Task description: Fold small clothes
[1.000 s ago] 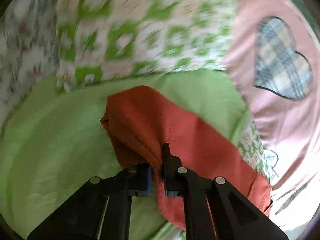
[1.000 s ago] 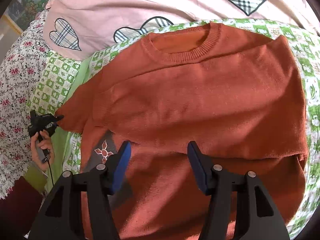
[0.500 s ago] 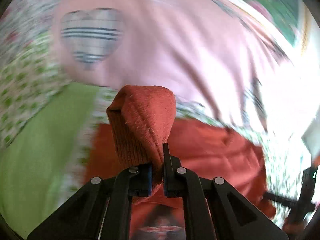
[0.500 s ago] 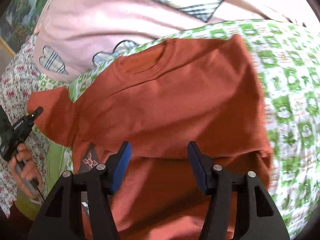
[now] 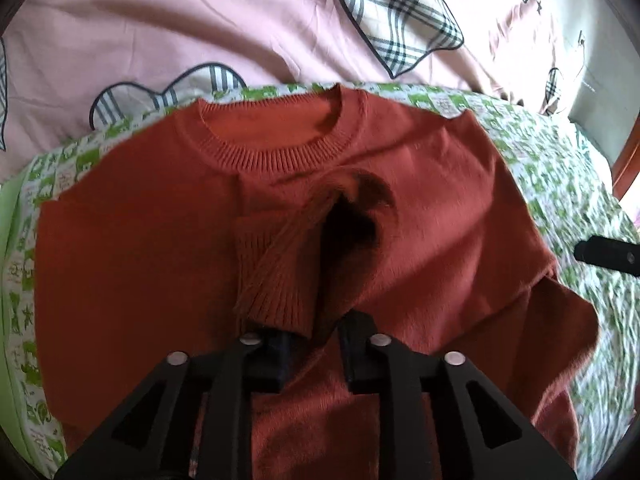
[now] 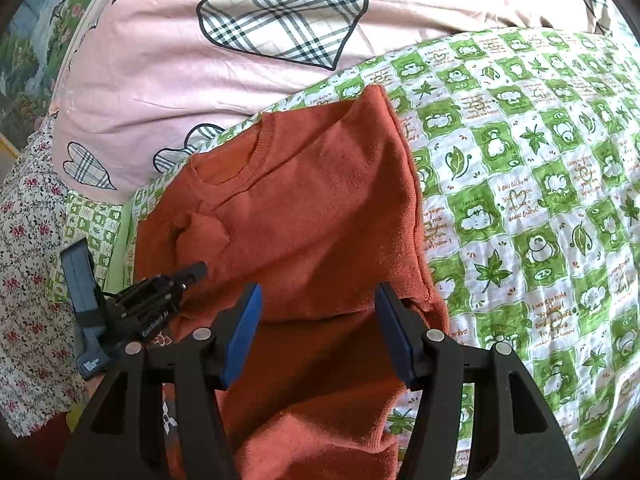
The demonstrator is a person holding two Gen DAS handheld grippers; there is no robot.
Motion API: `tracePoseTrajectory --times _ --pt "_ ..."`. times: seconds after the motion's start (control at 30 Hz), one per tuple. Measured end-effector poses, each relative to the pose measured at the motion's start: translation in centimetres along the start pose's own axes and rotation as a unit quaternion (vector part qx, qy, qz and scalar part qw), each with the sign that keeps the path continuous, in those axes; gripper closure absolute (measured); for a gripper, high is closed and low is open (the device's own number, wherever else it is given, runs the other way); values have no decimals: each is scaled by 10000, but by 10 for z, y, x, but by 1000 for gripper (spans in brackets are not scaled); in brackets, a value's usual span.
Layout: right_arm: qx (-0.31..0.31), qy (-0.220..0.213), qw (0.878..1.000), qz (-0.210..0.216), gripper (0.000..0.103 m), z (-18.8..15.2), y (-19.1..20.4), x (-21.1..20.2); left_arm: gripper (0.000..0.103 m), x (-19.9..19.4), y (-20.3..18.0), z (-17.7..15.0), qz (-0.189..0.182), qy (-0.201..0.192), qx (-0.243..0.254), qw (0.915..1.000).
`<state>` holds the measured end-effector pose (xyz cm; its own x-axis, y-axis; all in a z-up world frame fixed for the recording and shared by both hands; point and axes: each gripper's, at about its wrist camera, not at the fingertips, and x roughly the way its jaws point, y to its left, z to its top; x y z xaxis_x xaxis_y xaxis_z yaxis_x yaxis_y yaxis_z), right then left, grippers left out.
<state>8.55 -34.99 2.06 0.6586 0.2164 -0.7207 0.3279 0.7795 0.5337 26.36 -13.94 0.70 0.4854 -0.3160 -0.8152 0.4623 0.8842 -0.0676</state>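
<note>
A rust-orange knit sweater [image 5: 420, 220] lies on a green-and-white checked blanket, neckline [image 5: 276, 148] at the far side. Its left sleeve is folded across the chest, and the ribbed cuff [image 5: 276, 288] rests at the tips of my left gripper [image 5: 316, 356]. The left jaws stand slightly apart with the cuff loose between them. The sweater also shows in the right wrist view [image 6: 320, 220]. My right gripper [image 6: 318, 332] is wide open and empty above the sweater's lower right part. The left gripper also shows in the right wrist view [image 6: 160, 300], at the left.
The checked blanket [image 6: 540, 220] spreads to the right. A pink duvet with plaid hearts [image 6: 240, 60] lies beyond the sweater. A floral cloth [image 6: 32, 280] is at the left. The right gripper's tip [image 5: 608, 256] shows at the right edge in the left wrist view.
My left gripper carried the sleeve cuff from the left side over onto the sweater's chest, and its jaws have parted. My right gripper stayed open and swung towards the sweater's right side.
</note>
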Motion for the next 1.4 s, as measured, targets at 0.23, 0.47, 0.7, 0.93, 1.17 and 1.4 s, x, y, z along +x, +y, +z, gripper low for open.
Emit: tracePoseTrajectory --times 0.23,0.47,0.7,0.93,1.17,1.4 --pt "-688 18 9974 203 43 0 46 18 50 -45 41 -44 266 108 -213 9994" --pt "-3031 -27 9529 69 43 -10 129 55 50 -65 132 -81 1293 391 -974 9860" --pt "-5353 55 8419 -683 43 -54 169 99 48 -53 173 -91 1637 548 -1319 9761" --pt "-4354 80 8965 -812 84 -25 149 116 48 -46 182 -84 1639 520 -1770 9691" --pt "371 -302 9960 749 97 27 18 56 48 -45 182 -84 1680 509 -1863 9667" --pt "1889 -65 9800 618 93 -5 -40 58 48 -45 185 -86 1693 540 -2066 9621"
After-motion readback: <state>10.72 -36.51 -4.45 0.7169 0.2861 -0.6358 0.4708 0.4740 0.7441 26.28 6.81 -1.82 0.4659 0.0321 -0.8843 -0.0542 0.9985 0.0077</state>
